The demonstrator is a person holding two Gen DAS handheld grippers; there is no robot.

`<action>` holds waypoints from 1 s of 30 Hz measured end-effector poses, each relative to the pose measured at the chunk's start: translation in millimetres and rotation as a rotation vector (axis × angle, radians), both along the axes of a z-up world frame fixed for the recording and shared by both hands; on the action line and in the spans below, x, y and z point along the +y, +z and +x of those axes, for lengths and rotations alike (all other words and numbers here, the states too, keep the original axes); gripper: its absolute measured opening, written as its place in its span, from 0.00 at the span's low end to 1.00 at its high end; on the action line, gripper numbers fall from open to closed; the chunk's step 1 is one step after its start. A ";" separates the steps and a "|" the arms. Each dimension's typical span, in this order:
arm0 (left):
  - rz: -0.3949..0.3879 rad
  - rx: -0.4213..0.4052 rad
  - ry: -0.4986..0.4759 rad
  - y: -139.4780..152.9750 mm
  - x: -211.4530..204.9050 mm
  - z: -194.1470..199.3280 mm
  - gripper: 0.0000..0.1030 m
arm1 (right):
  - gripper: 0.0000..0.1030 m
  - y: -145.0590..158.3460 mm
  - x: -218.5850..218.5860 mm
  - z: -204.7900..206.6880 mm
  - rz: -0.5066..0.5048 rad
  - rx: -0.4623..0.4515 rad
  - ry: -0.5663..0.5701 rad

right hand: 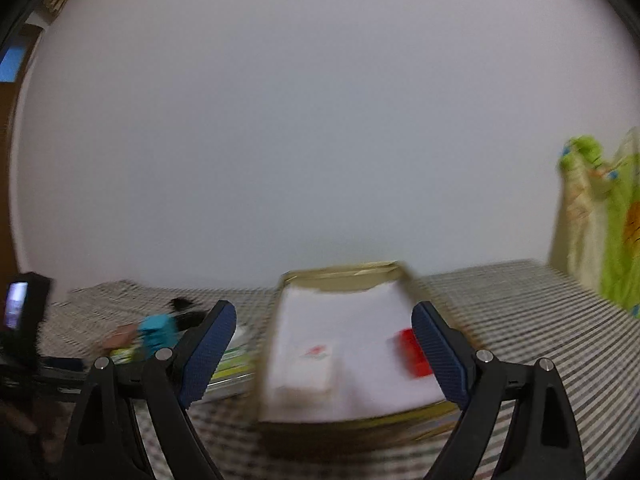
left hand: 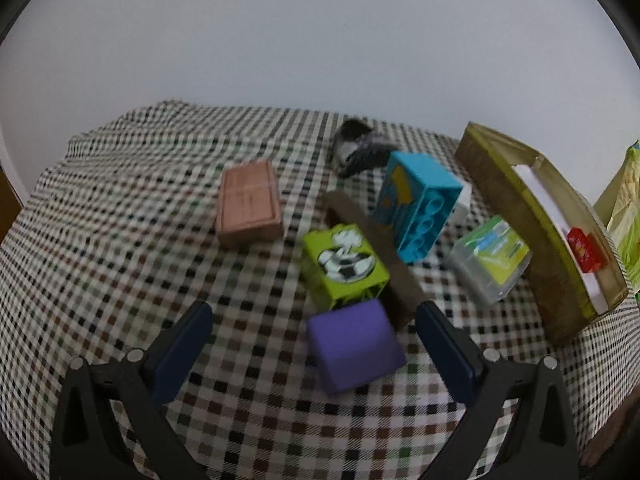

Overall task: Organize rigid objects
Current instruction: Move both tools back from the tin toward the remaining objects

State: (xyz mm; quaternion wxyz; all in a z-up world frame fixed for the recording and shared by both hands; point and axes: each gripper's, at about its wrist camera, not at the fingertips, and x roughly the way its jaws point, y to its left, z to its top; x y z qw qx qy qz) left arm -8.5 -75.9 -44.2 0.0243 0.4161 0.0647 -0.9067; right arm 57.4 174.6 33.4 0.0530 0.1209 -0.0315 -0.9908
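Observation:
In the left wrist view my left gripper [left hand: 314, 316] is open and empty, with a purple block [left hand: 354, 346] lying between its fingers on the checked cloth. Beyond it are a green brick with a football picture [left hand: 346, 266], a blue brick [left hand: 420, 206], a brown bar [left hand: 372, 240] and a flat wooden block [left hand: 249, 203]. A gold tray [left hand: 516, 224] at the right holds a red brick [left hand: 585, 249]. In the right wrist view my right gripper [right hand: 324, 320] is open and empty above the gold tray [right hand: 344, 272], which holds the red brick [right hand: 412, 350] and a white box [right hand: 308, 368].
A clear box with a green label [left hand: 490, 258] lies beside the tray. A black and white object [left hand: 356, 148] lies at the back. A green bag [right hand: 604, 220] stands at the right. The table's far edge meets a plain wall.

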 end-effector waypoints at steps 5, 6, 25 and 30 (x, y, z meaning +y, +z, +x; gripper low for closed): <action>-0.047 -0.069 -0.009 -8.1 5.9 -5.1 0.99 | 0.89 -3.2 -34.6 1.9 0.032 -0.029 0.093; -0.061 -0.082 -0.008 -9.6 5.7 -6.0 0.98 | 0.89 -4.4 -39.0 1.3 0.043 -0.039 0.101; 0.012 0.014 0.062 8.8 -28.0 2.2 0.38 | 0.89 -35.9 -64.1 -47.8 -0.084 -0.359 0.251; 0.041 0.114 0.091 24.5 -41.6 13.0 0.38 | 0.89 -44.0 -76.0 -63.1 -0.075 -0.416 0.260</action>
